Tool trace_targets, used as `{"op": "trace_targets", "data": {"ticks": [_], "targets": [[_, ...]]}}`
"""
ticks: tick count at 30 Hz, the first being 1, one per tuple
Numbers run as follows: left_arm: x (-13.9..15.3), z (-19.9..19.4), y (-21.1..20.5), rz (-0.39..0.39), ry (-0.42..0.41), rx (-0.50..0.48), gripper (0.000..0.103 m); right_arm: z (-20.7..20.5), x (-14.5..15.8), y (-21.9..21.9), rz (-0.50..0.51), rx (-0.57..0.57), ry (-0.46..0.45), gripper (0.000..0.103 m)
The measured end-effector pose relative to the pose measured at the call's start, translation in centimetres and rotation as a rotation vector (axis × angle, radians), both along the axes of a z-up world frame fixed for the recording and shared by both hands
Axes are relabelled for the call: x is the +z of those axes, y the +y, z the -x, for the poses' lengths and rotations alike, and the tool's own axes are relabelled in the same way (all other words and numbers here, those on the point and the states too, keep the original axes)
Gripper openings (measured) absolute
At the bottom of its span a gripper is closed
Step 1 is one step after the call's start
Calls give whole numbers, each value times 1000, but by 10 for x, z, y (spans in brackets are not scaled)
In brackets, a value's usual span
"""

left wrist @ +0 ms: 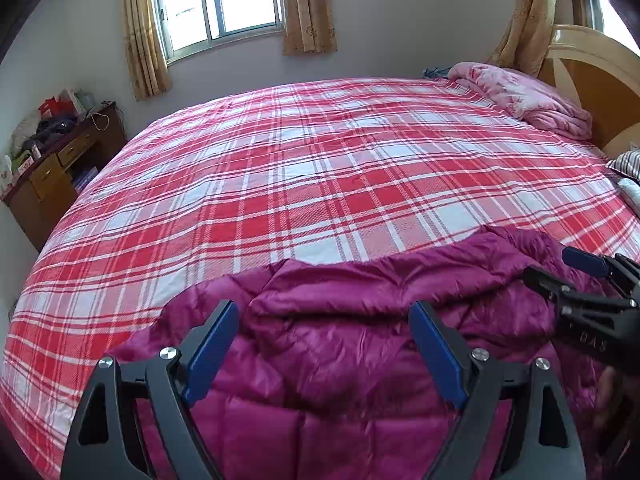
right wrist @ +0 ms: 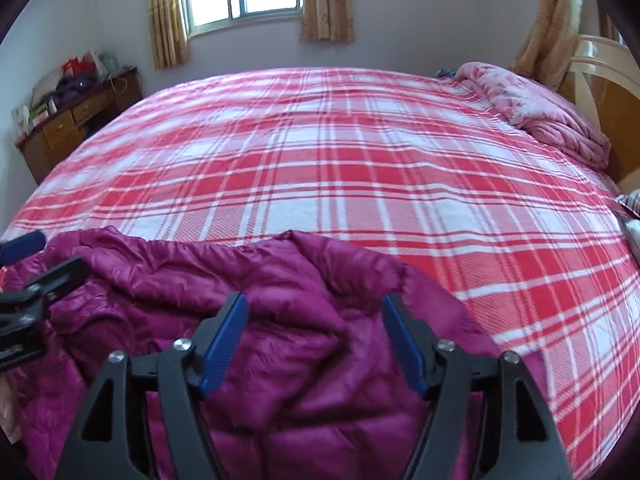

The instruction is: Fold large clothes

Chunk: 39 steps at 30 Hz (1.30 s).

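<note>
Magenta jacket (left wrist: 340,320) lies rumpled on plaid bed (left wrist: 320,160).

Home bedroom, plaid-covered bed (left wrist: 320,168), curtained window (left wrist: 218,0)

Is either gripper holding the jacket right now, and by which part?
Neither. The left gripper and right gripper both stand open above the magenta quilted jacket, pads clear of the fabric.

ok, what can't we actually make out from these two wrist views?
- Magenta quilted puffer jacket: its near part is cut off by the bottom edge and hidden behind the left gripper in the left wrist view, and behind the right gripper in the right wrist view.
- Clutter on the brown wooden desk: too small to identify.
- Striped item: cut off by the right edge.
</note>
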<state>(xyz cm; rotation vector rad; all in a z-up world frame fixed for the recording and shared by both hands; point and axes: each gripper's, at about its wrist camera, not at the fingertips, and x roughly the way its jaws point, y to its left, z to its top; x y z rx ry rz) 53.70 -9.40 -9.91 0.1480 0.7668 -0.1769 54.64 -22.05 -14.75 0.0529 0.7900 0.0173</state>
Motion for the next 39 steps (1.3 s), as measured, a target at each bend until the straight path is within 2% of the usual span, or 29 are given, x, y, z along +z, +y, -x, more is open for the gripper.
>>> {"op": "trace_targets", "data": {"ticks": [3, 9, 14, 20, 27, 39], "targets": [[1, 51, 21, -34, -17, -26, 88, 32, 2, -7, -32, 24, 26, 73], [-21, 146, 61, -71, -25, -19, 88, 112, -7, -6, -28, 71, 58, 73], [-36, 197, 90, -79, -2, 19, 88, 173, -17, -12, -26, 63, 73, 73], [-59, 238, 116, -65, 81, 64, 88, 222, -31, -18, -8, 25, 102, 73], [-64, 278, 127, -28, 80, 86, 88, 275, -40, -23, -30, -6, 100, 74], [-73, 348, 147, -5, 85, 90, 88, 336, -49, -24, -38, -23, 97, 77]]}}
